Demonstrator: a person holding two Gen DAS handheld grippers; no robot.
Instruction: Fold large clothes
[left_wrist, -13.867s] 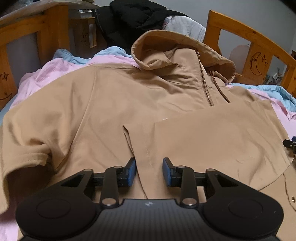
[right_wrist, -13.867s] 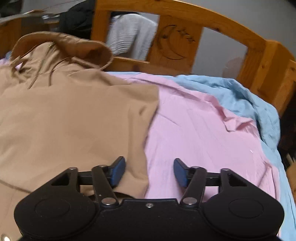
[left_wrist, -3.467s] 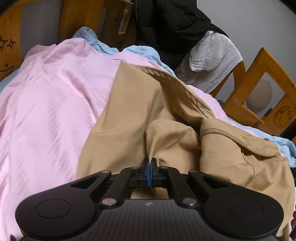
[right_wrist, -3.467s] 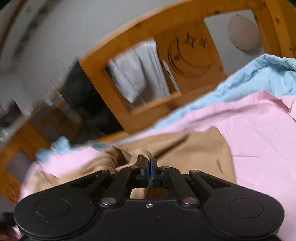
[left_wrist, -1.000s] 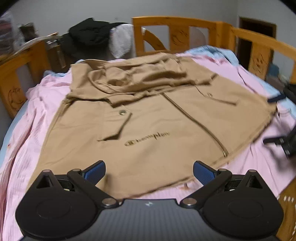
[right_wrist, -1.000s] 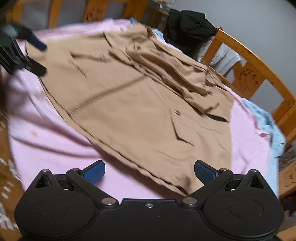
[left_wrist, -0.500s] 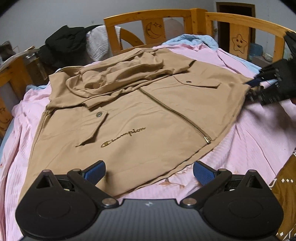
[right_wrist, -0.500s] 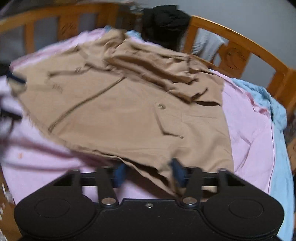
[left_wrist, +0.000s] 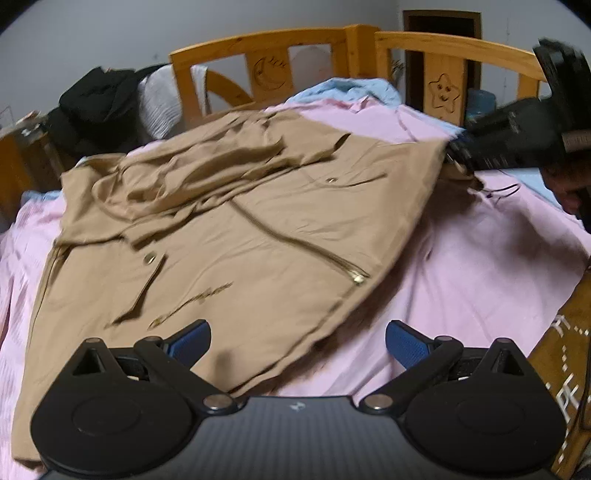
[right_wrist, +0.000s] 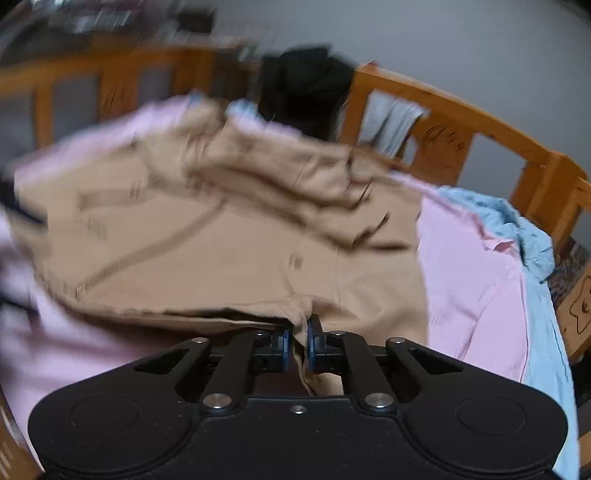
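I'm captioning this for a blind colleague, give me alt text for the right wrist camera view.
The right gripper is closing its jaws on the near hem of a tan jacket that lies spread on a pink sheet. Behind it a wooden bed rail carries dark clothes; the picture is motion-blurred.

Your left gripper (left_wrist: 297, 339) is matte black with blue ribbed pads (left_wrist: 404, 338), silver pivot screws and round side discs; your right gripper (right_wrist: 298, 341) looks alike, though blurred.
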